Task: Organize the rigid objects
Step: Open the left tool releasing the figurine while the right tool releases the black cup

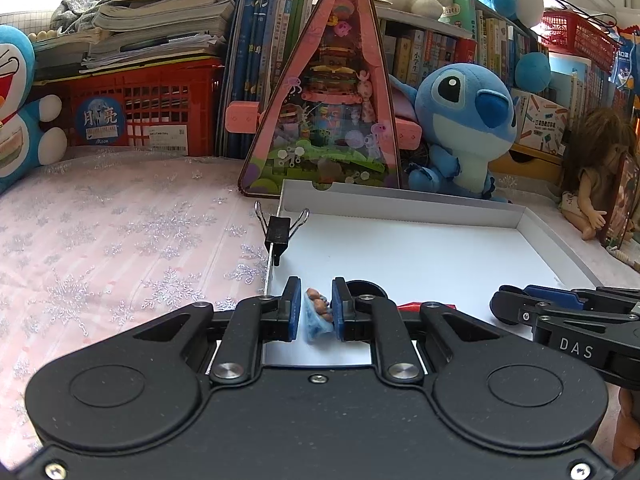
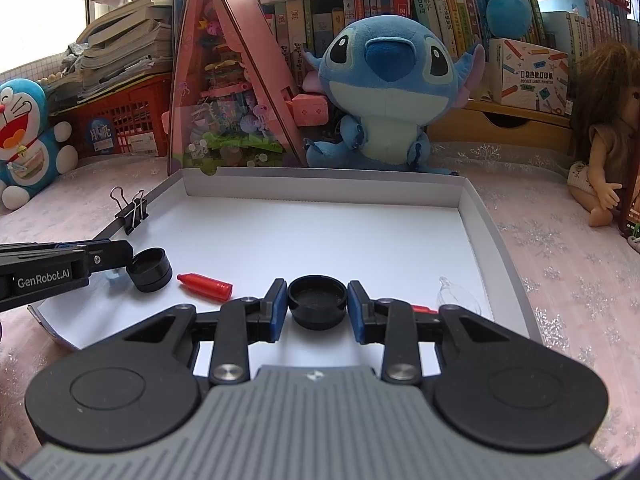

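right wrist view: a shallow white tray [image 2: 476, 216] lies on a pink snowflake-patterned worktop [image 2: 580, 280], its far wall just before a blue plush [image 2: 384, 92] and a pink triangular display case [image 2: 232, 92].
tray contents: a black round lid [image 2: 149, 269] near the left edge, a red crayon-shaped piece [image 2: 205, 287] just right of it, a clear plastic piece [image 2: 454, 294] near the right wall, and a second black round cap [image 2: 317, 300] at the near middle.
tray edges: a black binder clip [image 2: 131, 209] is clamped on the left wall; the walls are low and the far half of the floor is bare.
open room: wide bare worktop lies left of the tray in the left wrist view; a doll [image 2: 604, 148] sits beyond the right wall.
shelf behind: rows of books, a red basket [image 2: 120, 116] with stacked books on it, another blue-and-white plush [image 2: 24, 140] at far left.
right tool [image 2: 317, 306]: blue pads stand on both sides of the black round cap, touching it, over the tray's near middle.
left tool [image 1: 316, 312]: closed on a small figurine [image 1: 318, 312], pale blue with a brown top, held over the tray's near-left corner, beside the black round lid.
tools together: well apart, side by side over the tray's near edge.
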A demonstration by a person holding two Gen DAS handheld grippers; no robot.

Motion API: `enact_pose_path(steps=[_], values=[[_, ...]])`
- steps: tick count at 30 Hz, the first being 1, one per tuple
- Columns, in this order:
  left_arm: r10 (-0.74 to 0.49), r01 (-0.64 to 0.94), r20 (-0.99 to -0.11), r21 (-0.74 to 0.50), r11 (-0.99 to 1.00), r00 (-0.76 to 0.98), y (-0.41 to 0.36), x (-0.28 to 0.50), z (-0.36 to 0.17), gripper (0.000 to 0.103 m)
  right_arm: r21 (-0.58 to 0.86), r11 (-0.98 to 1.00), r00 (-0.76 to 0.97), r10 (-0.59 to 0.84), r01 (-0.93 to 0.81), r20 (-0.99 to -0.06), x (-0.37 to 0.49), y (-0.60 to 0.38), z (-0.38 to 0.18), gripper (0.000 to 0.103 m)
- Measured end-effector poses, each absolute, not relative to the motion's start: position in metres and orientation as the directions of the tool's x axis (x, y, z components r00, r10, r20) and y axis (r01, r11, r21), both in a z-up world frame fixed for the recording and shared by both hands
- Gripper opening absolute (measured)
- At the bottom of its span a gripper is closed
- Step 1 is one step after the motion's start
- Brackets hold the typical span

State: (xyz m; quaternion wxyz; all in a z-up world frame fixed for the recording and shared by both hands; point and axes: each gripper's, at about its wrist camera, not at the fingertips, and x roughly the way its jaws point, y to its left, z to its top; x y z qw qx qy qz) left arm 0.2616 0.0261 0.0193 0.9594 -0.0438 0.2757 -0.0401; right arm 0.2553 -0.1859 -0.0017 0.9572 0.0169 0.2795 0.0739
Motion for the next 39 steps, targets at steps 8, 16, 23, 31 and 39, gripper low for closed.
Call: enact_pose_path(steps=[8, 16, 23, 31, 39], values=[[-0.108, 0.055, -0.527, -0.115, 0.992, 0.843, 0.026, 0.261, 0.021, 0.022, 0.083, 0.988, 0.835, 0.156, -0.132, -0.527, 0.254, -0.188, -0.001, 0.046], [-0.097, 0.056, -0.511, -0.095, 0.994, 0.854, 0.023, 0.252, 0.029, 0.042, 0.091, 0.987, 0.850, 0.158, -0.130, -0.503, 0.246, -0.191, 0.006, 0.058], [-0.098, 0.065, -0.497, -0.083, 0.994, 0.862, 0.020, 0.236, 0.038, 0.052, 0.071, 0.987, 0.863, 0.163, -0.147, -0.479, 0.229, -0.193, 0.012, 0.065], [-0.151, 0.119, -0.481, -0.096, 0.988, 0.864, 0.022, 0.206, 0.043, 0.058, 0.043, 0.981, 0.873, 0.189, -0.190, -0.449, 0.195, -0.199, 0.018, 0.071], [-0.197, 0.163, -0.477, -0.113, 0.980, 0.856, 0.023, 0.175, 0.042, 0.061, 0.042, 0.975, 0.876, 0.213, -0.216, -0.434, 0.164, -0.204, 0.019, 0.074]])
